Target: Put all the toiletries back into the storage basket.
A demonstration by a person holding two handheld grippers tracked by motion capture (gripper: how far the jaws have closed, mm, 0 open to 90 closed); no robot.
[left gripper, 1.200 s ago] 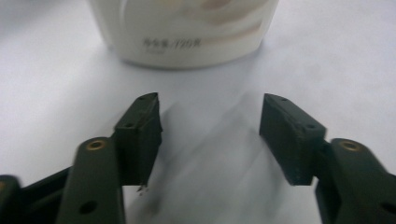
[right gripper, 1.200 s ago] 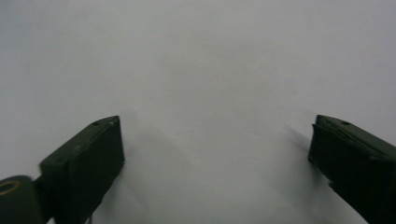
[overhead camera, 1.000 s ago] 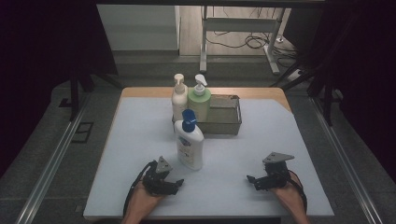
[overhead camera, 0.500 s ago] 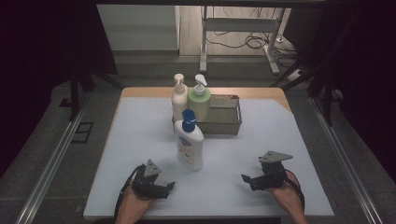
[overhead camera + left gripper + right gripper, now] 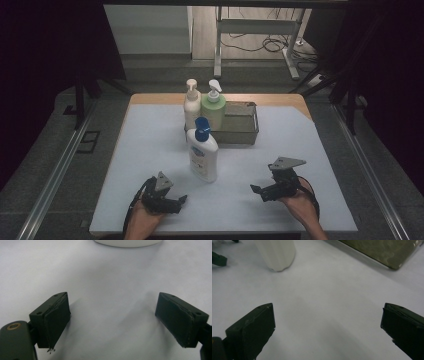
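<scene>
A white lotion bottle with a blue cap (image 5: 202, 155) stands upright in the middle of the white table (image 5: 150, 135). Its base shows as the bottle's bottom edge (image 5: 127, 242) in the left gripper view and as the bottle's lower body (image 5: 277, 253) in the right gripper view. My left gripper (image 5: 179, 202) rests low near the front edge, left of the bottle, open and empty (image 5: 112, 322). My right gripper (image 5: 257, 192) sits to the bottle's right, pointing left, open with nothing between its jaws (image 5: 328, 332).
Behind the bottle stand a cream pump bottle (image 5: 191, 102) and a green pump bottle (image 5: 214, 107), beside a metal mesh basket (image 5: 242, 122) whose wall (image 5: 382, 250) shows in the right gripper view. Dark floor and metal rails surround the table.
My left gripper has drawn back a little toward the front edge and to the left. The right gripper has drifted slightly left. The bottles have not moved.
</scene>
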